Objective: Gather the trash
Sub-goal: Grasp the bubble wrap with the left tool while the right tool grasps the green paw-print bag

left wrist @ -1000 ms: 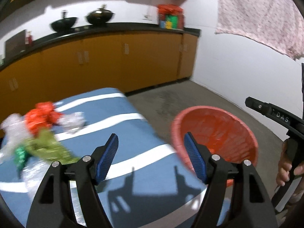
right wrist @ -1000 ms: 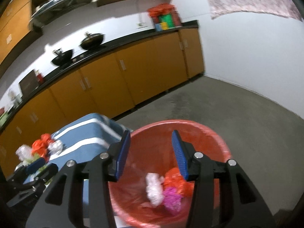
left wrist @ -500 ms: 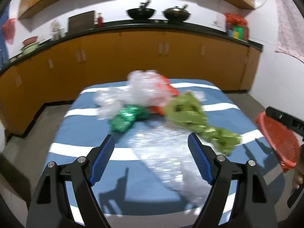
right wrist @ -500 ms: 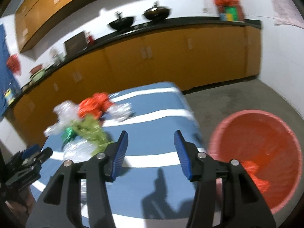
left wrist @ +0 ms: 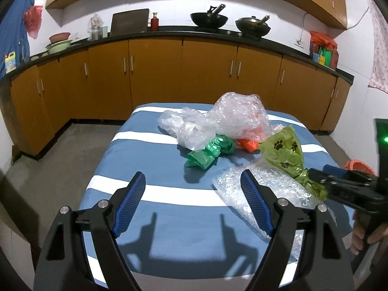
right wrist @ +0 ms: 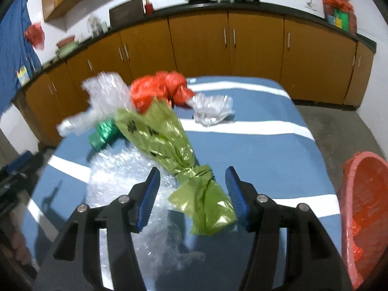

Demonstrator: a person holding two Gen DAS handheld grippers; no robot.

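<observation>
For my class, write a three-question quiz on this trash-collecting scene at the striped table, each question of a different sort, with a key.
1. True or false: the right hand-held gripper is clamped shut on the light green paw-print plastic bag.
2. Multiple choice: in the left wrist view, the crumpled dark green plastic wrapper lies A) inside the red mesh basket, B) on the blue-and-white striped tablecloth, C) on the floor.
3. Fill in: the sheet lying under the paw-print bag's knotted tail is clear ____ wrap.

Key:
1. False; its jaws stand apart either side of the tail, having just been opening.
2. B.
3. Bubble.
</observation>
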